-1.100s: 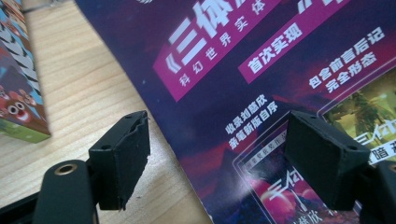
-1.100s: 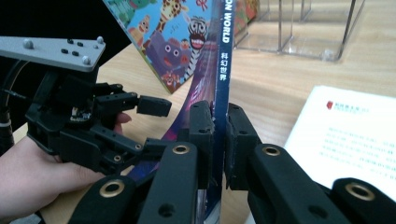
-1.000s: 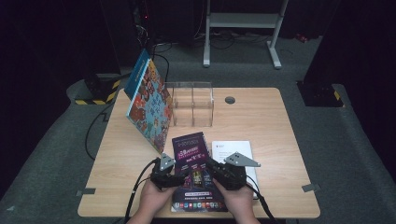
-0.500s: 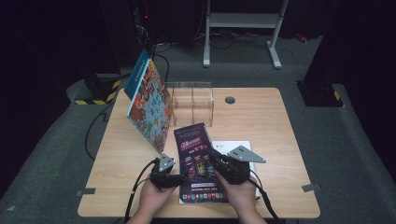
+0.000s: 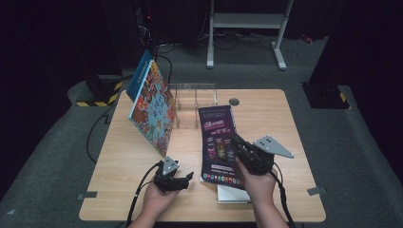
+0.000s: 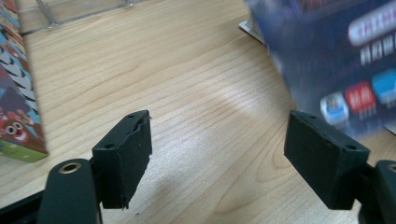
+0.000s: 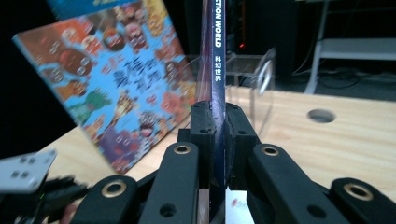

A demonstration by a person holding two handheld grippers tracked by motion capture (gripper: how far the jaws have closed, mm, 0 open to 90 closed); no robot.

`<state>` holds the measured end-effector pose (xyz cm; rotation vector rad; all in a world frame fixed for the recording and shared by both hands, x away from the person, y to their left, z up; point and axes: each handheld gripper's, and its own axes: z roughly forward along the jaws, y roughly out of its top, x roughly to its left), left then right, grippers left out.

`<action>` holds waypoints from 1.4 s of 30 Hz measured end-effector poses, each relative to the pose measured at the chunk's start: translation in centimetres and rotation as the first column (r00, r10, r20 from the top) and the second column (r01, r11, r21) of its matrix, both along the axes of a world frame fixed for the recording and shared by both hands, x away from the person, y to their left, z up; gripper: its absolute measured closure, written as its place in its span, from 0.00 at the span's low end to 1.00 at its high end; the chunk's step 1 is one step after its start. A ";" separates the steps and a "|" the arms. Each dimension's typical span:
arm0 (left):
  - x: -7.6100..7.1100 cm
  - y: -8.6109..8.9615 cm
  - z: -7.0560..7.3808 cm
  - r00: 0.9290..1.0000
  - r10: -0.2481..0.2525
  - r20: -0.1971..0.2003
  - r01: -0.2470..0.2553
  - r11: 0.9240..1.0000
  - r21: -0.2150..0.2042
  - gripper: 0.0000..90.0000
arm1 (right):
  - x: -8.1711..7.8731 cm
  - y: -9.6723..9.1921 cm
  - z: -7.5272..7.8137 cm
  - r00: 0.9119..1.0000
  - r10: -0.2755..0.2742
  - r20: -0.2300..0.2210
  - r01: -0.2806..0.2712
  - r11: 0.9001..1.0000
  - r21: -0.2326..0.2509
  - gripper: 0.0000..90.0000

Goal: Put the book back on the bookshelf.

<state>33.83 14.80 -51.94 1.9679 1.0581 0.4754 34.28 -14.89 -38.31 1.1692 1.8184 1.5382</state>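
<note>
The right gripper (image 5: 234, 142) pinches the purple magazine (image 5: 217, 142) by its edge; the left gripper (image 5: 186, 177) has its jaws spread, empty

On the wooden surface (image 5: 266, 118) you see a colourful picture book (image 5: 153, 108) standing tilted at the far left, leaning toward the clear acrylic rack (image 5: 192, 102) just beside it. A round cable hole (image 5: 233, 101) sits in the surface near the far edge, right of the rack. A white booklet (image 5: 230, 194) lies flat near your edge. Beyond the surface, you see a white metal stand (image 5: 244, 28) on the grey floor and a yellow-and-black striped block (image 5: 97, 97) at the left.
</note>
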 end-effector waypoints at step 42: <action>-0.2 -0.3 -0.1 0.998 -0.070 0.007 0.070 0.997 0.011 0.20 | 7.2 -4.1 2.7 0.963 -0.243 0.118 0.246 0.969 -0.007 0.94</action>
